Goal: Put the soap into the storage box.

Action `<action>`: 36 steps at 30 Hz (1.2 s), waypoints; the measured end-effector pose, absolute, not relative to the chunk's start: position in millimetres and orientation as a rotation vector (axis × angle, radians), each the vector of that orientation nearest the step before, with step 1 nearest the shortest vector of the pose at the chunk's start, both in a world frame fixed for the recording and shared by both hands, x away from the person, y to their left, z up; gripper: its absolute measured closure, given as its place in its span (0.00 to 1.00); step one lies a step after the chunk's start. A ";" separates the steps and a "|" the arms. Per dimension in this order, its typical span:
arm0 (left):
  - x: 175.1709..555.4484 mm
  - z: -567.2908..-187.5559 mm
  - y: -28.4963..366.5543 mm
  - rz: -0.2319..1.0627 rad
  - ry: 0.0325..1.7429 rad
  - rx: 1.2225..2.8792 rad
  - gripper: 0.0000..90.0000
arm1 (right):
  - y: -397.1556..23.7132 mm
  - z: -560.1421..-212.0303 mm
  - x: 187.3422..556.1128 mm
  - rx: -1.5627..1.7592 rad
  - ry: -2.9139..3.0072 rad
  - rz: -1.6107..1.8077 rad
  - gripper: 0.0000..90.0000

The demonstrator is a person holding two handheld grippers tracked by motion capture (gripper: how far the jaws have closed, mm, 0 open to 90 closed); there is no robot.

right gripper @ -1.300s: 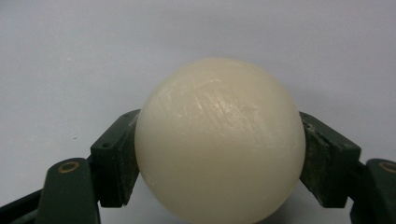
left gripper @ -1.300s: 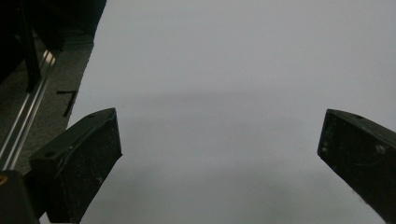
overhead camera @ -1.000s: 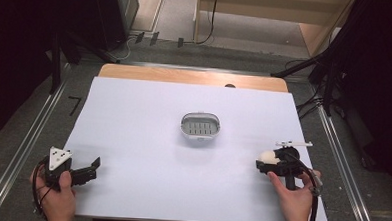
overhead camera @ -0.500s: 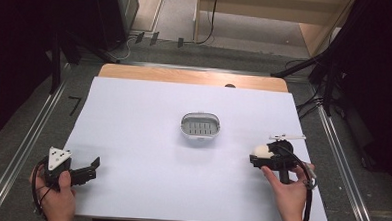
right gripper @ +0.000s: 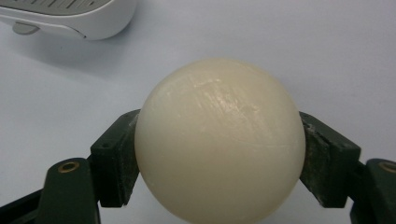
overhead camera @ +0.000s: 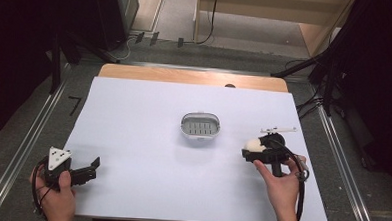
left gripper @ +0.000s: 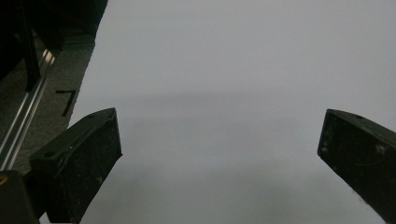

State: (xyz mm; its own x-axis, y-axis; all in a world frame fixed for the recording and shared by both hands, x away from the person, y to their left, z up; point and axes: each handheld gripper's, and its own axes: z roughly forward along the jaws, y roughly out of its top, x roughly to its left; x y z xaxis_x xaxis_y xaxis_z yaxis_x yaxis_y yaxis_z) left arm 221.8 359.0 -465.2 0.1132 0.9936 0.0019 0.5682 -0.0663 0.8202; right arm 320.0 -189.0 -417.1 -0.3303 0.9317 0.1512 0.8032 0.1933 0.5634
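Observation:
My right gripper (overhead camera: 250, 149) is shut on a cream-white rounded bar of soap (overhead camera: 253, 143), held just above the white table right of centre. In the right gripper view the soap (right gripper: 219, 140) sits squeezed between both black pads (right gripper: 114, 156), and the right gripper (right gripper: 219, 154) points toward the grey-white soap dish (right gripper: 70, 16) at the top left. That dish (overhead camera: 200, 126) stands mid-table, slotted and with nothing in it. My left gripper (overhead camera: 92, 167) rests at the front left corner, jaws wide apart. Between them the left gripper (left gripper: 219, 149) frames bare white table.
The white table sheet (overhead camera: 147, 153) covers a wooden top (overhead camera: 185, 76) showing along the far edge. Metal rails (overhead camera: 28, 133) run along both sides. A small white bracket (overhead camera: 278, 129) lies just beyond the right gripper. Dark stands and cables crowd the floor behind.
My right hand has carried the soap leftward, toward the dish, and slightly up. The left hand has stayed put.

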 end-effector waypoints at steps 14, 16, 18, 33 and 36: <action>222.1 -465.1 359.6 0.796 1.534 1.720 0.00 | -166.2 -407.7 331.0 1.626 2.271 0.849 0.28; 222.1 -465.0 359.7 0.794 1.534 1.722 0.00 | -162.9 -406.2 332.5 1.623 2.274 0.851 0.28; 222.2 -465.0 359.6 0.794 1.536 1.721 0.00 | -160.1 -405.3 334.2 1.617 2.276 0.855 0.28; 222.4 -465.1 359.8 0.791 1.538 1.721 0.00 | -139.0 -401.8 344.0 1.594 2.294 0.871 0.28; 222.3 -465.1 359.9 0.790 1.535 1.720 0.00 | -134.8 -400.8 345.7 1.592 2.294 0.870 0.28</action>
State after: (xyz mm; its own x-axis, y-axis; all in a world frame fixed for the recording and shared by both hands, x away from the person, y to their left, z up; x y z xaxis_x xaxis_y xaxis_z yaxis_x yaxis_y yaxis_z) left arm 222.3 359.9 -465.1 0.1155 0.9933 -0.0048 0.5733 -0.0627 0.8169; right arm 345.7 -134.8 -400.8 -0.3908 0.9080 0.1513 0.7798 0.2392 0.5786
